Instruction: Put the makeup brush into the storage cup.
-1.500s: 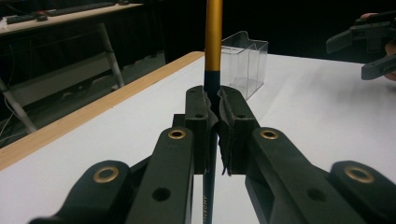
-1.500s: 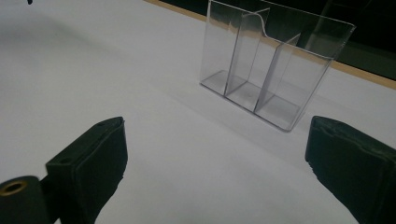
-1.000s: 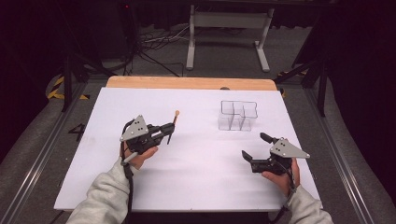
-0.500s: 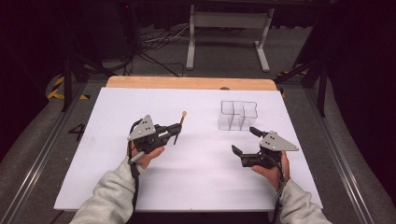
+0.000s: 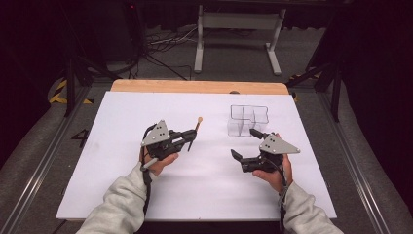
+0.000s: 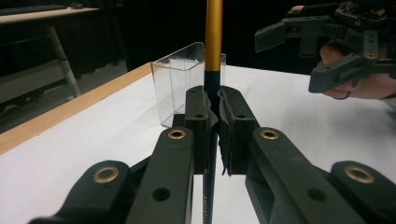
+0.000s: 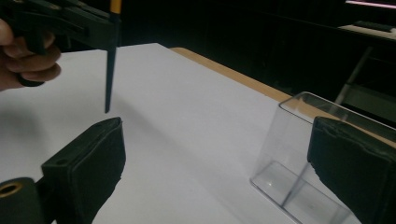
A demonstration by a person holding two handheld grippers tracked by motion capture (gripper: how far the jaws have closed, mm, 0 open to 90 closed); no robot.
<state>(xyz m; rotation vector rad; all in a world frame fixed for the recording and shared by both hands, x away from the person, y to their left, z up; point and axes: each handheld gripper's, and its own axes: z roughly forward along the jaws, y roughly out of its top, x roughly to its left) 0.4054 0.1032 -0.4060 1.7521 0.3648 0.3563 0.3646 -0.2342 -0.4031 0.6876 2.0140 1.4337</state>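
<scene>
Pencil held above the table from high up, clamped in our left gripper, long axis slanting toward the clear organizer off to its right. Left gripper view: compartments straight ahead, beyond the shaft. Right gripper view: our right gripper gapes wide and empty, nearer the organizer.

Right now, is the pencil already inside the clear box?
No, the pencil is clamped in the left claw, and the clear box stands farther off behind it.
</scene>
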